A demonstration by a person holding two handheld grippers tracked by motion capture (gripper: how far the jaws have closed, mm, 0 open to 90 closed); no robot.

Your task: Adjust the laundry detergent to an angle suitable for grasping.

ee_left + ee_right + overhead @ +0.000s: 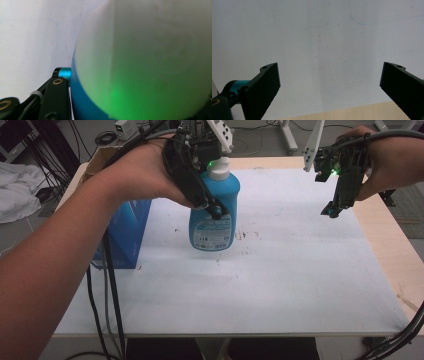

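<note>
1. The task's thing is a blue bottle (216, 210), squat plastic with rounded shoulders and a white cap (220, 170) on top; a pale label with small print covers the lower front.
2. It sits toward the far-left part of the white table (280, 285), just right of a blue box (131, 232) at the left edge. Can't tell if its base is touching the surface or lifted off it.
3. The left gripper (212, 205) is clamped on the blue bottle around its upper body. From the left gripper view the white cap (150, 62) looms huge and blurry, tinted green.
4. The right gripper (334, 210) hangs over the far-right side, well apart from the bottle, jaws spread wide with nothing between them.
</note>
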